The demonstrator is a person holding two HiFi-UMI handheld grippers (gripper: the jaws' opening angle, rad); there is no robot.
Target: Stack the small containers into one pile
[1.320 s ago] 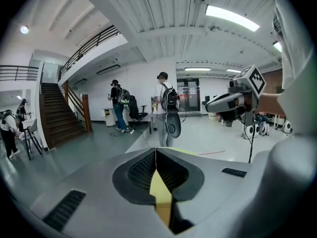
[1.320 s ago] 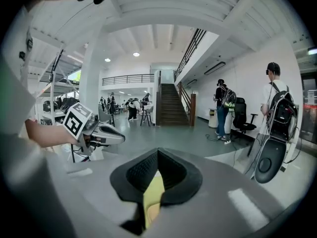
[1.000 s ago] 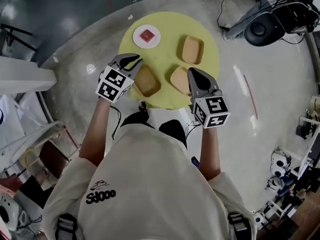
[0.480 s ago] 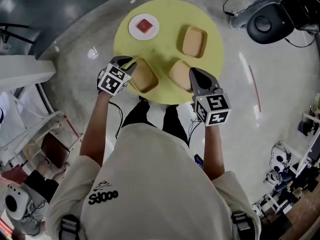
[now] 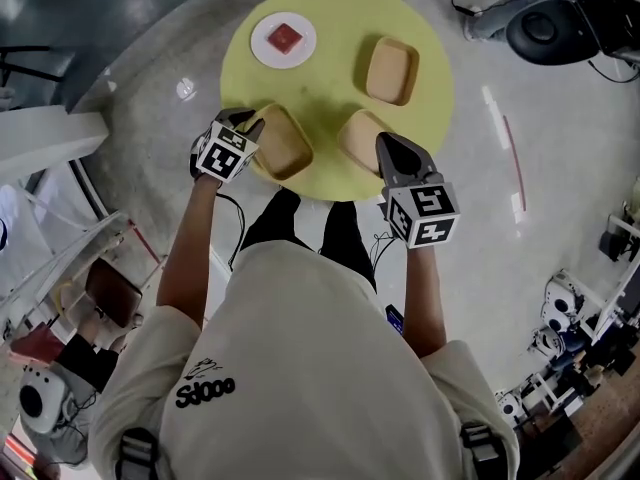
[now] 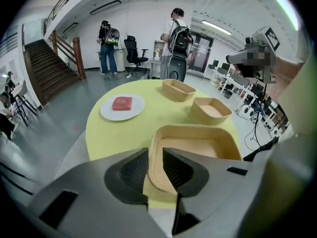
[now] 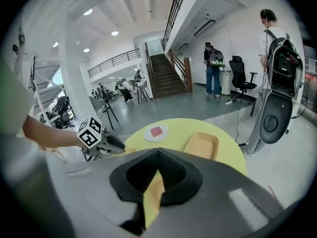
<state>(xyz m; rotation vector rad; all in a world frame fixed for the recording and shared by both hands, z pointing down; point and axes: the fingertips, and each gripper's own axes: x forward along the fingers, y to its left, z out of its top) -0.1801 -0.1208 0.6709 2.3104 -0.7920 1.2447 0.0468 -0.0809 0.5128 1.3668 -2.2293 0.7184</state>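
Container (image 6: 198,148) rim between slightly parted jaws of left hand-held gripper (image 6: 155,153); right hand-held gripper (image 7: 158,152) closed.

tan small containers: 3 total, left container (image 5: 282,140), middle container (image 5: 355,133), far container (image 5: 390,70) | white plate (image 5: 262,46): 1 | red block (image 5: 284,37): 1 | round yellow table (image 5: 335,18): 1 | handheld grippers: 2, left gripper (image 5: 250,123), right gripper (image 5: 385,143)

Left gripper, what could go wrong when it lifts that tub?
1. The left gripper has its fingers on either side of just the near wall of the nearest container. Lifted by one edge, it might tilt or slip out.
2. That container sits close to the near edge of the table, so a bump from the gripper could push it off.
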